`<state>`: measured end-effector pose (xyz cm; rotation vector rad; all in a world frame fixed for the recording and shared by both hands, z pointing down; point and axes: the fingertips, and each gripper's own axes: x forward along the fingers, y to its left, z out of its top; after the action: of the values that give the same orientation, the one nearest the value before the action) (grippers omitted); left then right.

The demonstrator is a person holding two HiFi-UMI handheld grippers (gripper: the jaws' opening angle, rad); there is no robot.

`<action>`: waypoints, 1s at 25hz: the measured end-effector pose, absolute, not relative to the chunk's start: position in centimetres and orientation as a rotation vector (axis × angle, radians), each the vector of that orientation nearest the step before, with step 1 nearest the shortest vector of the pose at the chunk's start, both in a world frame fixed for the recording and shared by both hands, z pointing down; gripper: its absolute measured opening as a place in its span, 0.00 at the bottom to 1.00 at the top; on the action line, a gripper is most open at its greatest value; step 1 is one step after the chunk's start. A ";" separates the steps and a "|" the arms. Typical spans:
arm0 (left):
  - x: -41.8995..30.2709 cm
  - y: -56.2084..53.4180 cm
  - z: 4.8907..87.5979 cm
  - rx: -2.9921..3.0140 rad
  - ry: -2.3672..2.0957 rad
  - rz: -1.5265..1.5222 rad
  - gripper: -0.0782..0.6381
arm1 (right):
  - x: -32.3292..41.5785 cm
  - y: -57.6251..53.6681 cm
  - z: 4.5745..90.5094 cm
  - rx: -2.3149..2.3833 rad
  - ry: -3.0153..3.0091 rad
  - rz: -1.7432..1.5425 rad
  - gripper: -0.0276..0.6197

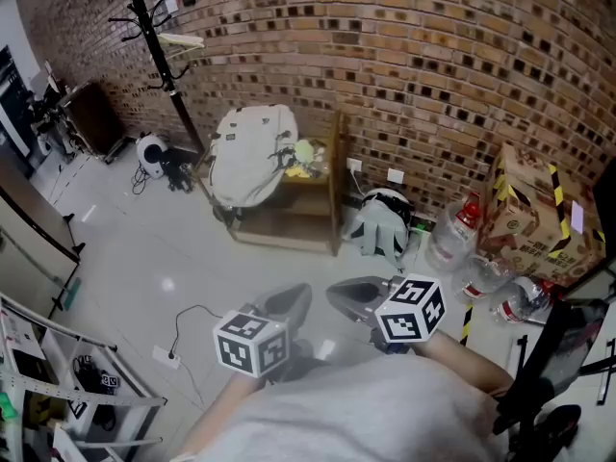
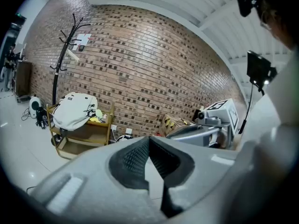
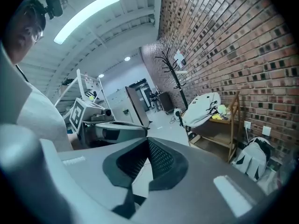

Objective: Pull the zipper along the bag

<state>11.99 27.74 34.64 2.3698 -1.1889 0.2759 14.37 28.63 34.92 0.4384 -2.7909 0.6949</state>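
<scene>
Nearest, grey shirt (image 1: 385,412) across the lower edge; just beyond it, left gripper (image 2: 149,141) clenched pad to pad on nothing; beside it, right gripper (image 3: 148,143), likewise clamped together and empty; both well short of the wooden shelf (image 1: 335,186), tilted slightly down toward it; draped over the top of that shelf, at its left end, cream backpack (image 1: 248,152), untouched; on the floor just right of the shelf, grey-and-white bag (image 1: 380,227); behind the shelf, brick wall (image 1: 433,65); left of the shelf, black coat stand (image 1: 161,61).
</scene>
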 end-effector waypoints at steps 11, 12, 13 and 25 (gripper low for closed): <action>10.1 24.8 35.2 2.343 -1.226 0.261 0.11 | 13.4 25.5 35.7 0.437 -2.785 0.711 0.05; 9.7 24.2 35.2 2.344 -1.233 0.255 0.11 | 13.1 25.0 35.7 0.436 -2.786 0.707 0.05; 9.3 23.6 35.1 2.345 -1.239 0.246 0.11 | 12.7 24.3 35.7 0.434 -2.786 0.703 0.05; 2.7 12.8 37.6 2.332 -1.232 0.241 0.11 | 6.3 13.5 38.2 0.443 -2.760 0.705 0.05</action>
<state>2.67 12.77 37.56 2.3318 -1.2322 0.2412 6.34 13.51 38.15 0.4427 -2.7597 0.7052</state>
